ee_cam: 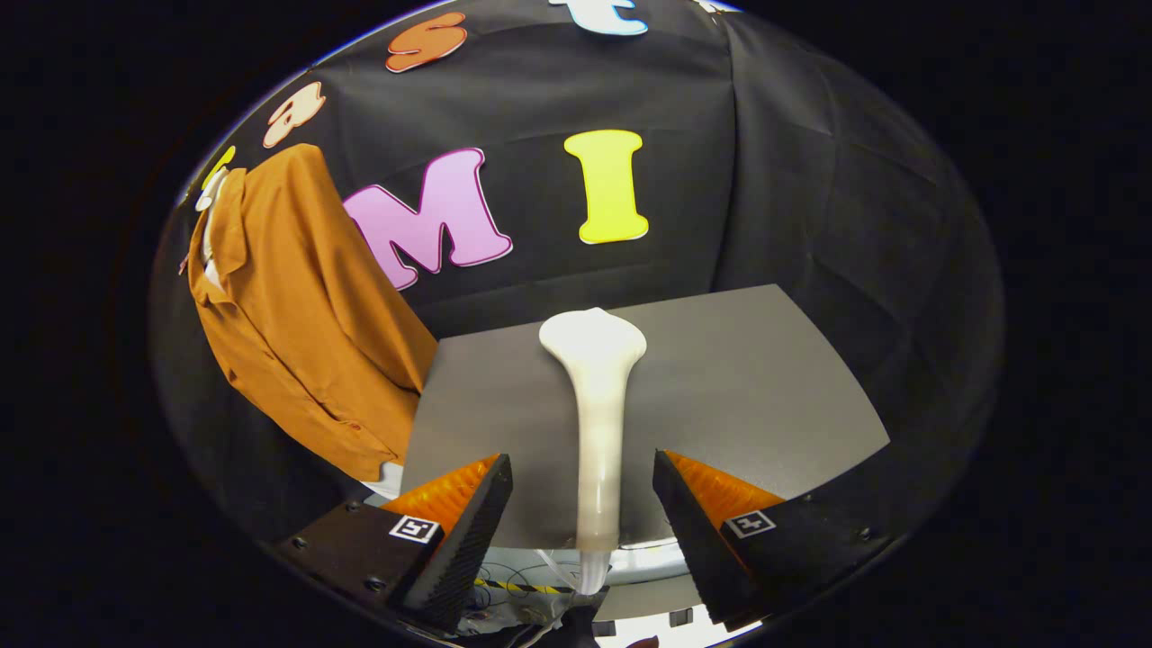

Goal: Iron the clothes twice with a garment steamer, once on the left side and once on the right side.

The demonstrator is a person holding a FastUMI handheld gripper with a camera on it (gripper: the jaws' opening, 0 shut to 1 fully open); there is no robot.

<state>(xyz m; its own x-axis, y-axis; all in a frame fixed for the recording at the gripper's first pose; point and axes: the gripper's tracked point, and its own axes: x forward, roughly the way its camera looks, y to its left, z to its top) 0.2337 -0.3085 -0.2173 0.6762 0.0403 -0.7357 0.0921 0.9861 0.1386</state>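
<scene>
While the claw (583, 504) waited with its two fingers wide apart, the white garment steamer (598, 423) lay flat on the grey worktop (765, 378). Its long thin handle ran between the fingers, but neither finger touched it. Its wide head pointed away, toward the far side of the worktop. A thin cord (540, 585) seemed to hang from its near end. The steamer looked hard, smooth and a bit slippery, and probably light. The thin handle looked like the best place to grab. The orange shirt (297, 315) hung off to the left, beside the worktop. It looked soft and floppy, so it would likely swing when pushed.
</scene>
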